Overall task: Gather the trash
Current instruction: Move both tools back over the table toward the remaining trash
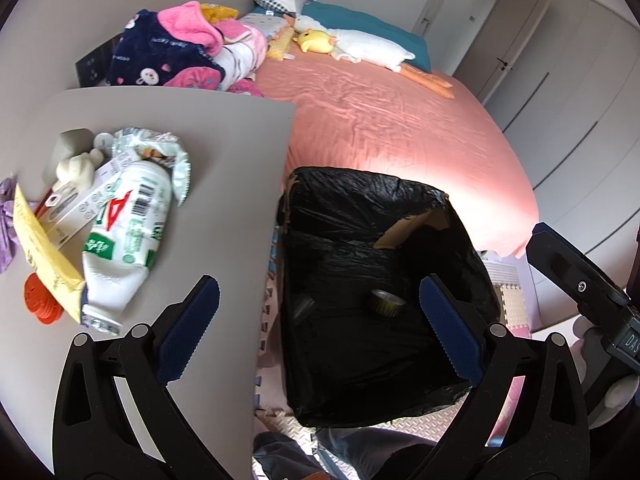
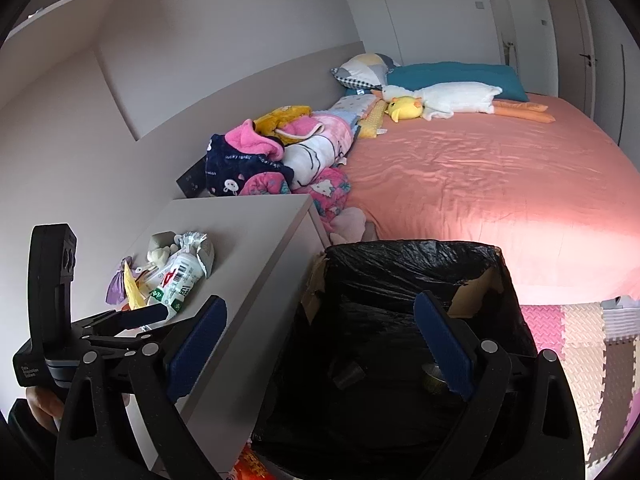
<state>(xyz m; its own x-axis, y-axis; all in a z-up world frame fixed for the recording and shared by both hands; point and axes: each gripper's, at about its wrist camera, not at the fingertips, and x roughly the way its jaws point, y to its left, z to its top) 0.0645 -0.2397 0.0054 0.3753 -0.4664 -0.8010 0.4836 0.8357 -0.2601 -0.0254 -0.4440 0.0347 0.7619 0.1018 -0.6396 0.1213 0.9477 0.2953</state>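
Both tongs (image 1: 320,320) (image 2: 320,340) spread, empty — crushed white bottle (image 1: 124,236) lies lengthwise on the nightstand (image 1: 224,184), neck toward the left tongs.

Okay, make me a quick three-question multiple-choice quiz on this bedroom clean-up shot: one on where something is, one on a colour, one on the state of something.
1. Where does the crushed white bottle lie?
A. On the grey table
B. On the bed
C. In the bin

2. What colour is the bag lining the bin?
A. White
B. Blue
C. Black

3. How is the left tool set?
A. Shut on the bottle
B. Open, holding nothing
C. Shut on a wrapper

Answers:
1. A, it rests among the clutter on the tabletop.
2. C, the liner is glossy black.
3. B, its blue pads stand wide apart with nothing between them.
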